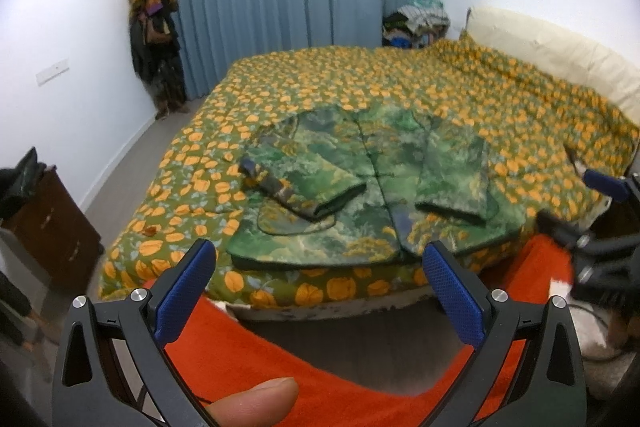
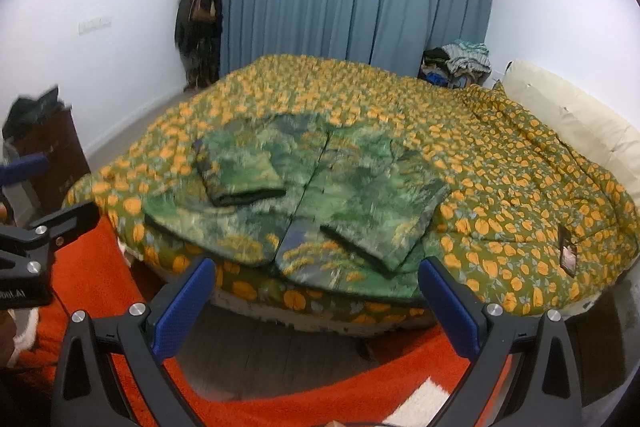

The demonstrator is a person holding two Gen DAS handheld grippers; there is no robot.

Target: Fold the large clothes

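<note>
A green patterned jacket (image 1: pixel 360 187) lies flat on the bed, front side up, both sleeves folded in over its body. The right wrist view shows the same jacket (image 2: pixel 312 203) near the bed's front edge. My left gripper (image 1: pixel 320 267) hangs open in front of the bed, short of the jacket's hem, nothing between its blue pads. My right gripper (image 2: pixel 316 283) is open too, held back from the hem. Each gripper shows at the edge of the other's view: the right gripper (image 1: pixel 600 187) and the left gripper (image 2: pixel 24 167).
The bed carries a green quilt with orange fruit print (image 1: pixel 440 87) and a cream headboard (image 1: pixel 560 47) on the right. An orange rug (image 1: pixel 320 367) covers the floor in front. A dark cabinet (image 1: pixel 48 227) stands at left, a clothes pile (image 1: pixel 416 23) and blue curtain (image 1: pixel 280 7) behind.
</note>
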